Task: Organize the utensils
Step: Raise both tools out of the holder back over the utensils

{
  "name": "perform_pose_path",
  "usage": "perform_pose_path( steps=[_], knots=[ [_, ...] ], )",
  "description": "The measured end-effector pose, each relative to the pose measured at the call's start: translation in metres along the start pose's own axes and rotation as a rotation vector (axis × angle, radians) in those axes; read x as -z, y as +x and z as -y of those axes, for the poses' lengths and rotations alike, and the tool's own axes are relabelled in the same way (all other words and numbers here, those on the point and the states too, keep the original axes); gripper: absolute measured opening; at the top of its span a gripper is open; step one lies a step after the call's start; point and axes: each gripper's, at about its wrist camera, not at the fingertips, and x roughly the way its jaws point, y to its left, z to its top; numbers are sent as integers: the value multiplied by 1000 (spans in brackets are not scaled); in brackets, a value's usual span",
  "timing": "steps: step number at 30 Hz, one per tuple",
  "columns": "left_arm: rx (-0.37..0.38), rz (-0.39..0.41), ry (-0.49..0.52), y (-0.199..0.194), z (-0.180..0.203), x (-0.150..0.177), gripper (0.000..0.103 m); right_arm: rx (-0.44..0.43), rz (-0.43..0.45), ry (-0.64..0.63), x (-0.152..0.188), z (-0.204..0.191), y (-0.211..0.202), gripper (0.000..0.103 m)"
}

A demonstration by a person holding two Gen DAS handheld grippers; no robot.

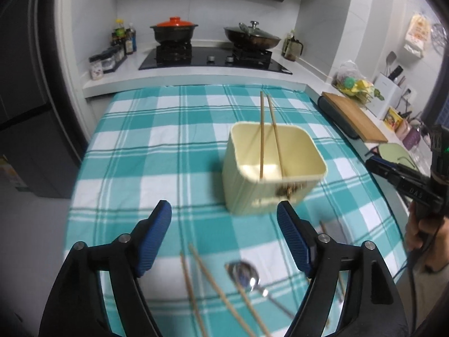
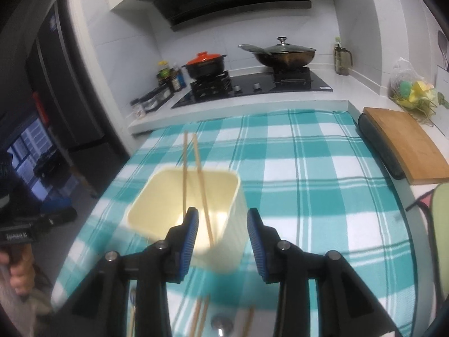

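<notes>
The table (image 1: 140, 146), spread with a teal and white checked cloth, fills both views, and the kitchen counter with its stove lies behind it. On the cloth stands the cream holder (image 1: 269, 168), a squarish open tub, upright and set somewhat right of middle in the left wrist view. Two chopsticks (image 1: 269, 129) already lean inside it, tips down at the bottom and upper ends rising past the far rim. The left gripper (image 1: 224, 241) hangs above the near part of the table with its blue pads wide apart and nothing between them. The right gripper (image 2: 223, 241) hovers just over the near rim of the holder, its pads also apart and bare, though less widely spread. Nearer the camera than the holder, loose on the cloth, lie the things not yet sorted: a pair of chopsticks (image 1: 213, 289) slanting toward the left gripper, a metal spoon (image 1: 247, 278) just beside them with its bowl toward the holder, and at least one more stick partly hidden behind the right-hand finger. By my reading, one pair is stowed and the work stands between placements, so the next step is a fresh pickup. That calls for lowering an open gripper over a loose piece, probably the near chopsticks or the spoon, closing on its thin shaft flat against the cloth, then lifting and tipping it into the holder.
</notes>
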Motion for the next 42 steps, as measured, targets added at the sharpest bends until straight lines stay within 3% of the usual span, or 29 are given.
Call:
perform_pose_path(
  steps=[4, 9, 12, 15, 19, 23, 27, 30, 32, 37, 42],
  knots=[
    [-42, 100, -40, -41, -3, 63, 93, 13, 0, -51, 50, 0, -46, 37],
    [-99, 134, -79, -48, 11, 129, 93, 74, 18, -17, 125, 0, -92, 38],
    [-94, 151, -74, -45, 27, 164, 93, 132, 17, -1, 168, -5, -105, 38],
    [-100, 126, -14, -39, 42, 189, 93, 163, -23, 13, 202, -12, -108, 38],
    [-46, 67, 7, -30, 52, 210, 93, 156, -84, -24, 233, -24, -109, 38],
    [-1, 65, -6, -30, 58, 211, 92, 134, -107, -18, 246, -30, -108, 38],
    [34, 50, 48, -28, 66, 201, 93, 127, -102, -1, 247, -32, -105, 39],
    [14, 46, 35, -25, 65, 197, 93, 114, -84, 17, 246, -33, -108, 45],
    [0, 54, 21, -26, 64, 196, 101, 119, -66, 20, 246, -32, -112, 46],
    [-16, 47, 47, -30, 68, 199, 102, 143, -47, 22, 244, -28, -118, 46],
    [30, 14, 15, -29, 67, 210, 102, 150, -33, 7, 244, -31, -121, 46]
  ],
)
